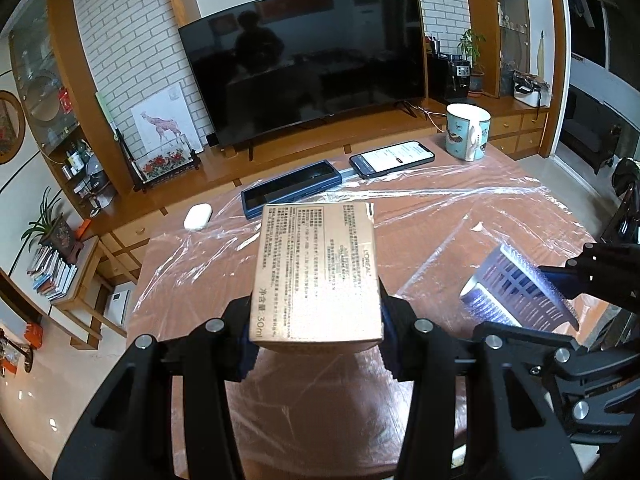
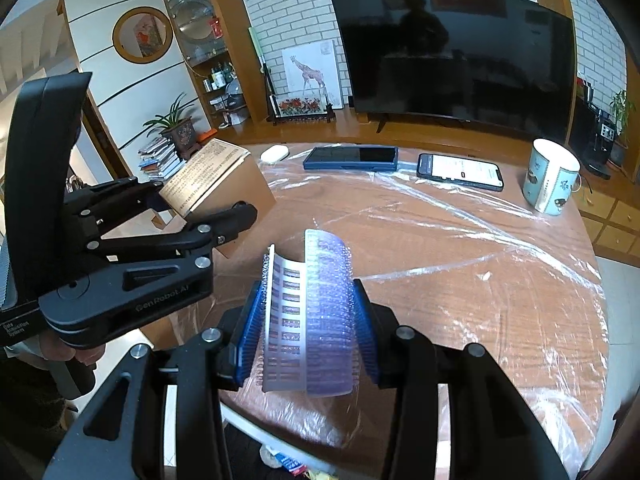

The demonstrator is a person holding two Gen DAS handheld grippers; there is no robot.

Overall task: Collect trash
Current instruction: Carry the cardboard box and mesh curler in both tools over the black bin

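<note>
Left gripper fingers clamped on a gold carton, right gripper fingers clamped on a plastic blister strip, both above the film-covered bench.

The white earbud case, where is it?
In the left wrist view, the white earbud case lies on the plastic-covered table, far left, beside the dark blue case.

Table and TV wall, seen from above

A mug, lit phone, blue case and white earbud case sit along the plastic-covered table's far edge, before a dark television.
</note>
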